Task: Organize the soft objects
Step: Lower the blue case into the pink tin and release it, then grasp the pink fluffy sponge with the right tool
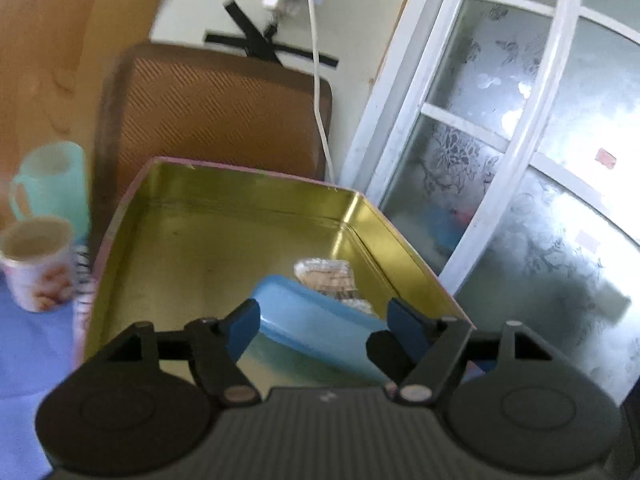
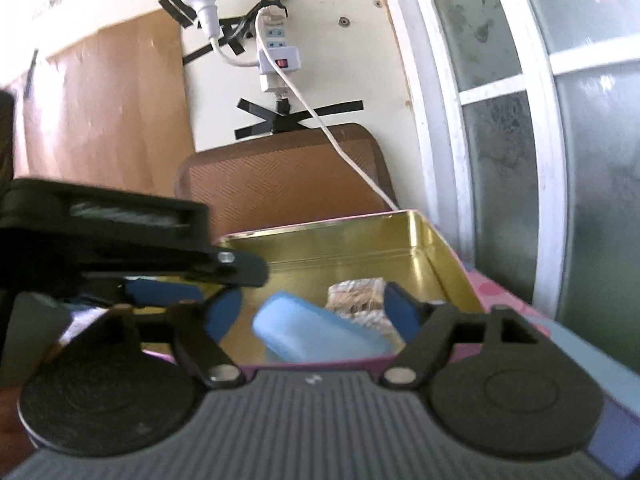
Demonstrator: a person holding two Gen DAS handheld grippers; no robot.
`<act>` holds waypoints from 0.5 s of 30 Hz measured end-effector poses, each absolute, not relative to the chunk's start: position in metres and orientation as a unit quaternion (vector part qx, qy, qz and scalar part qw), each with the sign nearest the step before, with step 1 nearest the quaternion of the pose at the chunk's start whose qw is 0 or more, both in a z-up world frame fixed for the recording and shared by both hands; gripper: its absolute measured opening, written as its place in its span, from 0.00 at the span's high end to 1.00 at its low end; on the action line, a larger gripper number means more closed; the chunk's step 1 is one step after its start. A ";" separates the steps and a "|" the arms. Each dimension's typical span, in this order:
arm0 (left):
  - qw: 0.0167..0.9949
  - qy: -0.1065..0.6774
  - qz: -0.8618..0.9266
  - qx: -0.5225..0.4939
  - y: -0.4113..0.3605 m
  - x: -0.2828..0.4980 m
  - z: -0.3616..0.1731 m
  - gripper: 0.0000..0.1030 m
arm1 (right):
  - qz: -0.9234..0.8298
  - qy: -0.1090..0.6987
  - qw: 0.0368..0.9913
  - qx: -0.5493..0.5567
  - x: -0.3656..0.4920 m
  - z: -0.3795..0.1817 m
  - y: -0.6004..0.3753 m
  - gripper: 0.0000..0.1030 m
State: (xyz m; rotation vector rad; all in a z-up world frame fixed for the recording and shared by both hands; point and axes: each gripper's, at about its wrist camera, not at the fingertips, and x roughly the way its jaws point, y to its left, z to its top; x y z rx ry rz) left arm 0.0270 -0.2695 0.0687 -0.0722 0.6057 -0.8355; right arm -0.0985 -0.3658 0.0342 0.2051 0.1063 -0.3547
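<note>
landmark: open rectangular tin box with gold inside and pink outside (image 1: 224, 216), lid off so soft things can be dropped in from above; everything below is placed relative to it.
blue item: light blue rounded soft block, sponge-like (image 1: 316, 320), lies inside the tin box near its front right corner, tilted, one end seems propped up; looks dropped in, not arranged.
beige item: beige and white woven soft pad (image 1: 326, 274) lies inside the tin box just behind the blue block, touching it, partly hidden by it.
left gripper: left gripper (image 1: 324, 320) hangs over the front edge of the tin box, angled down into it; blue pads apart, nothing pinched, blue block only seen through the gap.
right gripper: right gripper (image 2: 312, 312) sits low at the front wall of the tin box, nearly level; pads wide apart, empty, blue block (image 2: 320, 336) beyond them, not clamped.
other tool in right view: black body of the left gripper crosses over the left part of the tin box (image 2: 360, 240).
beside the box: mint green plastic mug (image 1: 52, 184) and white printed ceramic mug (image 1: 38, 264) stand left of the tin box, apart from it; hard items, likely left out on purpose.
behind the box: brown woven cushion (image 1: 216, 108) stands upright behind the tin box, against the wall; too big to fit.
progress guess: both small soft items sit in the tin box, both tools free; sorting looks close to done.
</note>
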 end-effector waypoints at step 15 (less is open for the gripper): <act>0.970 0.219 -0.102 -0.016 -0.005 -0.024 0.039 0.24 | -0.001 0.103 0.994 0.047 -0.059 0.043 -0.251 0.22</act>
